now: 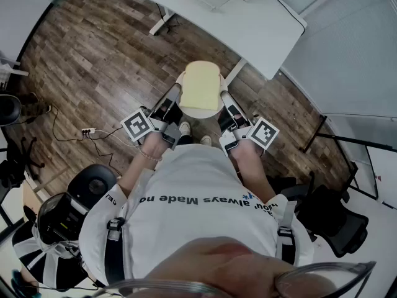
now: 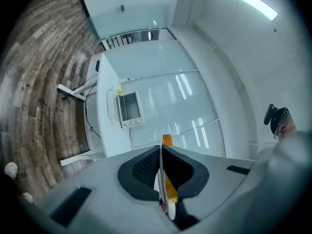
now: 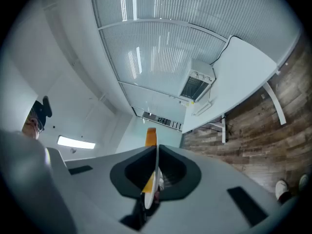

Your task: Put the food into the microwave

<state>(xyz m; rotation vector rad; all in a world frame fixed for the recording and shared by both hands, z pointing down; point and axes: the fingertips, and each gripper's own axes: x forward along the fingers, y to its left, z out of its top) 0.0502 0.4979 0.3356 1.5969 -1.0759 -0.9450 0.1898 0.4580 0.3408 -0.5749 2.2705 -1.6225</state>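
A white plate (image 1: 186, 108) carries a flat pale-yellow slice of food (image 1: 201, 87) and is held in the air over the wooden floor. My left gripper (image 1: 173, 102) is shut on the plate's left rim and my right gripper (image 1: 226, 103) on its right rim. In the left gripper view the plate (image 2: 171, 207) stands edge-on in the left gripper (image 2: 161, 169), with the food (image 2: 167, 140) showing beyond. The right gripper view shows the same: plate (image 3: 147, 200), food (image 3: 151, 136), right gripper (image 3: 155, 172). The microwave (image 2: 127, 109) (image 3: 197, 87) sits on a white table ahead.
The white table (image 1: 248, 18) stands ahead on white legs (image 1: 162, 21). A power strip (image 1: 88, 131) with cables lies on the floor at the left. Black office chairs stand at the lower left (image 1: 93, 182) and lower right (image 1: 332, 219). A glass wall runs behind the table.
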